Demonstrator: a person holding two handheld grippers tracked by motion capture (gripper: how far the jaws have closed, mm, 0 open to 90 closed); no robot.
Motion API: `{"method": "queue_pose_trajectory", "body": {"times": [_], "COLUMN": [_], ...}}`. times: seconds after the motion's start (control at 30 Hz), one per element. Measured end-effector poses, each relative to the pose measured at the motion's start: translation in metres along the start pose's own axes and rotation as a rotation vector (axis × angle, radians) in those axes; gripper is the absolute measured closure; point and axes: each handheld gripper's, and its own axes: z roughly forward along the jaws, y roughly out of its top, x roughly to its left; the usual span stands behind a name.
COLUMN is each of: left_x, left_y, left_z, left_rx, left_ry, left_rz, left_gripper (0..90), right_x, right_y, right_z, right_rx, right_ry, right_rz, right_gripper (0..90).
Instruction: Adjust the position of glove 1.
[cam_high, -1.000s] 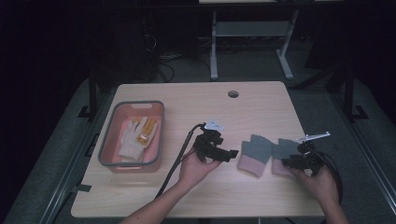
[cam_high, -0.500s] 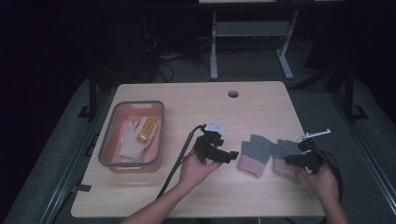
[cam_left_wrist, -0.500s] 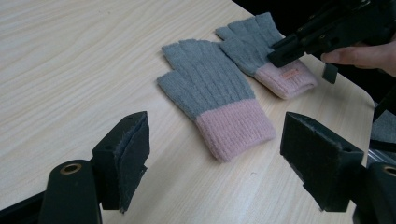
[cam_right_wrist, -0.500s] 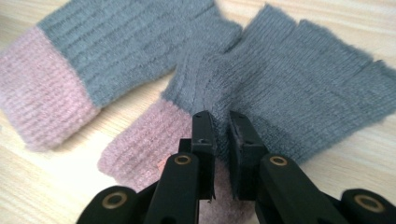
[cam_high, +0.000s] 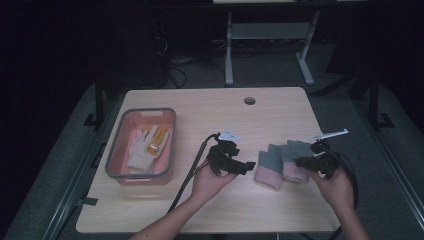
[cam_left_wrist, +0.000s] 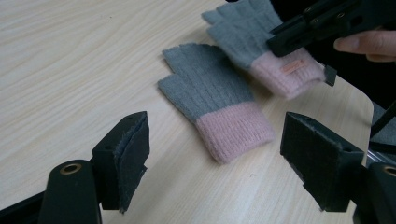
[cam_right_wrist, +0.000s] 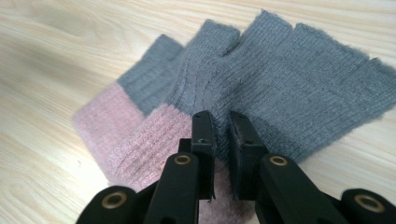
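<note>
Two grey-and-pink gloves on the wooden table (cam_left_wrist: 70, 56)

The left gripper (cam_left_wrist: 215, 161) stands wide open before the near glove (cam_left_wrist: 212, 102); the right gripper (cam_left_wrist: 280, 44) clamps the far glove (cam_left_wrist: 261, 46).

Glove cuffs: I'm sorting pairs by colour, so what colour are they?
Pink, below grey knit hands; the flat glove in the left gripper view shows it best.

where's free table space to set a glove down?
Free: the far table strip beyond the pink bin and gloves, around the cable hole; also the near edge between the forearms. Crowded: the middle right, where both grippers meet the gloves.
</note>
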Motion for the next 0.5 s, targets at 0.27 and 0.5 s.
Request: {"method": "queue_pose_trajectory", "body": {"times": [0.27, 0.5], "left_x": [0.001, 0.0], "left_y": [0.0, -0.001], "left_z": [0.001, 0.006], "left_rx": [0.002, 0.011], "left_ry": [0.003, 0.004], "left_rz": [-0.003, -0.004], "left_gripper": [23.9, 23.9], "right_x": [0.018, 0.032], "right_y": [0.01, 0.017], "right_z": [0.012, 0.024], "right_rx": [-0.002, 0.004], "right_ry": [0.04, 0.058], "right_rz": [0.022, 0.019], "right_gripper": [81.6, 81.2]}}
